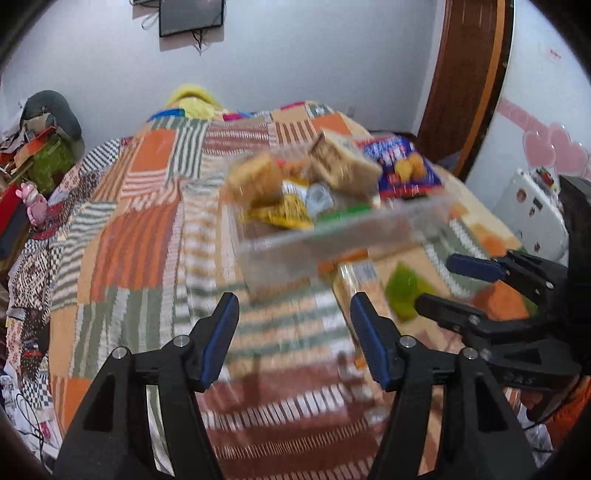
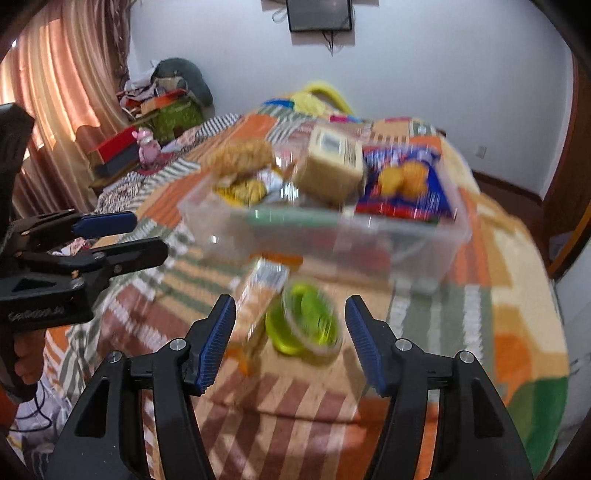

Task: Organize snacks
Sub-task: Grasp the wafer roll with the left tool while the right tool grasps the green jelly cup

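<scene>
A clear plastic container [image 1: 295, 254] [image 2: 424, 236] sits on the patchwork bedspread. It holds a beige pack [image 2: 328, 162], a blue biscuit packet [image 2: 402, 184], cookie packs and a yellow wrapper [image 1: 291, 210]. In front of it lie a long cracker packet [image 2: 258, 295] [image 1: 360, 280] and a green cup [image 2: 306, 325] [image 1: 406, 295]. My right gripper [image 2: 290, 306] [image 1: 437, 284] is open just short of the cup and packet, its pads touching neither. My left gripper [image 1: 294, 306] [image 2: 147, 236] is open over bare bedspread, left of the packet, with nothing between its fingers.
The bed [image 1: 147, 221] fills most of both views. A cluttered pile with boxes and a pink toy [image 2: 147, 144] stands at its left side. There are curtains [image 2: 55, 92] at the far left, a dark frame on the wall [image 2: 319, 14] and a wooden door [image 1: 469, 74] at the right.
</scene>
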### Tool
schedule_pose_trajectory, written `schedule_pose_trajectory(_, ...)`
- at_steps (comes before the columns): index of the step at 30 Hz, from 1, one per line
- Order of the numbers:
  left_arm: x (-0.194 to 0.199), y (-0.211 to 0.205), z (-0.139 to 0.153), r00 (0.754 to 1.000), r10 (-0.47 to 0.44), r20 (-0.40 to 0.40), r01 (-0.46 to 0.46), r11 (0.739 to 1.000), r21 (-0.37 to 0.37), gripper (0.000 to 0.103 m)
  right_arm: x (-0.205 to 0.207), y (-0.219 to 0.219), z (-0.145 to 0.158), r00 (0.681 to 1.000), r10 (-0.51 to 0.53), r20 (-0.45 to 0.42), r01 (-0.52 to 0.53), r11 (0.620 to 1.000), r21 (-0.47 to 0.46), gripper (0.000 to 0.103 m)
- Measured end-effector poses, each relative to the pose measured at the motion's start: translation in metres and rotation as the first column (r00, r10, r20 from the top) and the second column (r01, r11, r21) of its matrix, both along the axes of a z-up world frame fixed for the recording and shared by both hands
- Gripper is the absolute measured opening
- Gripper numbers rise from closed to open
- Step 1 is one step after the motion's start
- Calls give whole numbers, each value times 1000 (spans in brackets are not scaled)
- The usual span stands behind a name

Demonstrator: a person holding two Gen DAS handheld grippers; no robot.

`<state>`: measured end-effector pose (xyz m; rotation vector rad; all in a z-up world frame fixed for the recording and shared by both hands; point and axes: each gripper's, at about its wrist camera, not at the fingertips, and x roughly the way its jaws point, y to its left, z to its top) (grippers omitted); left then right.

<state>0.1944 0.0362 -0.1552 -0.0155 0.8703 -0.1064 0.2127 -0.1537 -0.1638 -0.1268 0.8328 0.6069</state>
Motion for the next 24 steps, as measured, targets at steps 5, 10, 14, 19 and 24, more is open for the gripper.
schedule_pose_trajectory(5,-7,-2,-21,998,1,-59,-3,999,-40,62,12,4,-25,998,-19,-65,17,999,-37,58)
schedule_pose_trajectory(10,-1,-4,-33,996,8,-93,-15,997,-72,62,24,11,-33,997,-22,-71,18,998,-59,58)
schedule_pose_trajectory(14,8,-11,-35,995,1,-96,-9,996,-84,62,25,19,-35,999,-19,-43,15,997,-74,53)
schedule_pose_trajectory(19,20,-26,-40,994,-25,-111,13,994,-108,62,17,15,-34,999,-26,-21,25,999,-49,52)
schedule_pose_trajectory(24,31,-40,-47,992,-42,-120,27,992,-125,62,12,-11,-31,998,-62,-14,62,998,-26,52)
